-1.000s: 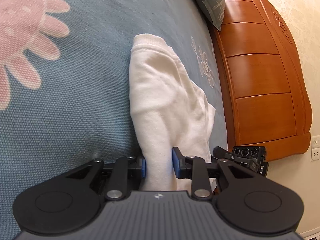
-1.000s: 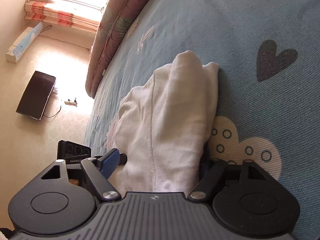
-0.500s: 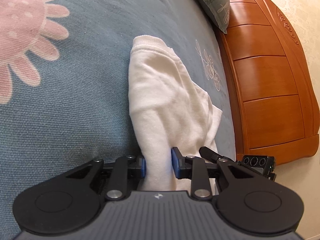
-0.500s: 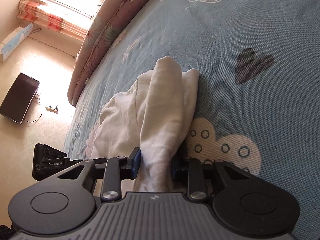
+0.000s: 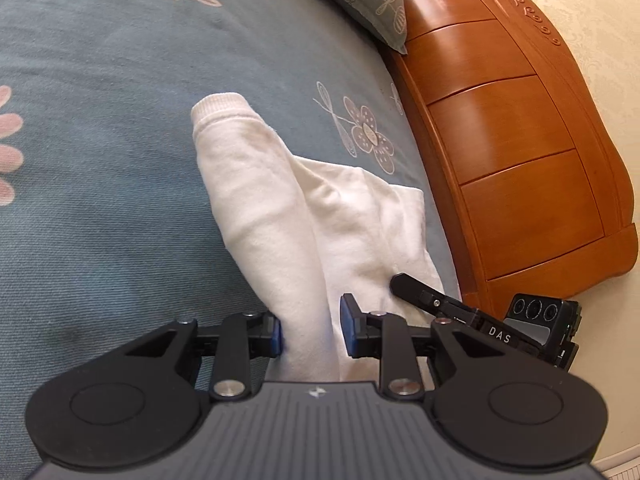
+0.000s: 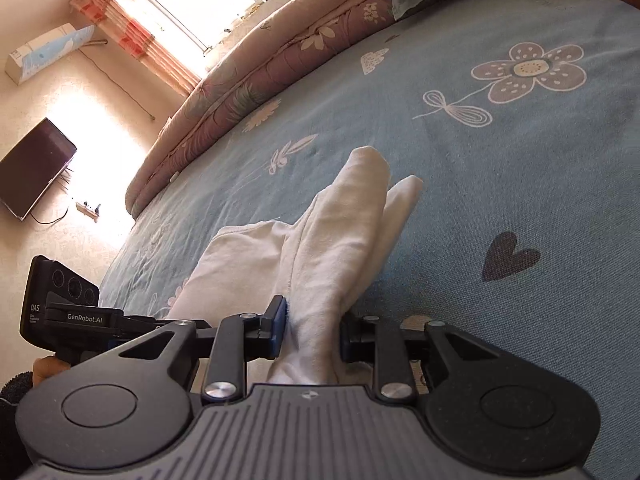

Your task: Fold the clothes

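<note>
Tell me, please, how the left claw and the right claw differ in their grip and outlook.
From the left claw the garment runs to a ribbed edge; from the right claw, to two plain tips. The left claw is shut on it; the right claw's jaws are closing on it. The left claw sees the headboard, the right claw the quilt. Both grip the same white garment.

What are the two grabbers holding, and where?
Both hold the white garment: left gripper and right gripper, its jaws closing, each pinch a bunched end.
</note>
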A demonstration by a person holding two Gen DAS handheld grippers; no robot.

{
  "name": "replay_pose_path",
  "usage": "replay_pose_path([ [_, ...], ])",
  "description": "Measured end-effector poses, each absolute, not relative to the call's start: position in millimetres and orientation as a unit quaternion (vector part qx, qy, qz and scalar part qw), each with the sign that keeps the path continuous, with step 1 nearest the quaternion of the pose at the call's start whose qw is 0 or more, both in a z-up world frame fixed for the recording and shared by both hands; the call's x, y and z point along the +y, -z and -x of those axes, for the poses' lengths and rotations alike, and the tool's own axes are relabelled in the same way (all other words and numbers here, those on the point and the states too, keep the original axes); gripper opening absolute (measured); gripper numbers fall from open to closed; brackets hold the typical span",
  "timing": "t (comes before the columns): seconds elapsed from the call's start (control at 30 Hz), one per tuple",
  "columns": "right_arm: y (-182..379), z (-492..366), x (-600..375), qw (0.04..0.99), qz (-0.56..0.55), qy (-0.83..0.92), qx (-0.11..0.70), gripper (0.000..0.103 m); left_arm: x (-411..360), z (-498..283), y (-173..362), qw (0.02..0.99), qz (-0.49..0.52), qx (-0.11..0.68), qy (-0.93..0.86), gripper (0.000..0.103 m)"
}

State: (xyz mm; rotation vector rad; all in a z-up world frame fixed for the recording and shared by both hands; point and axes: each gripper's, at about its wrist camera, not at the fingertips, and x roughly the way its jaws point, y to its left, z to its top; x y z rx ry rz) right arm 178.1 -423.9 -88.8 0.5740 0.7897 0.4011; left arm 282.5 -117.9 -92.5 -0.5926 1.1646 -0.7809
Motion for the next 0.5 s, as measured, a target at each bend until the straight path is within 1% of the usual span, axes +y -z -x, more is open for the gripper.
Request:
replay_pose_path([
  [0.37,54.5,-165.6,-507.9,0.898,-0.240,-0.110,0.351,0.031,-227.0,-293.3,70.7,0.709,0.222,0.519,0.424,0.025],
  [0.5,49.7,-165.6,-549.2,0.908,-0.225,-0.072,0.346,0.031,-283.0,-302.5,70.4,0.701,0.206,0.519,0.445,0.025],
])
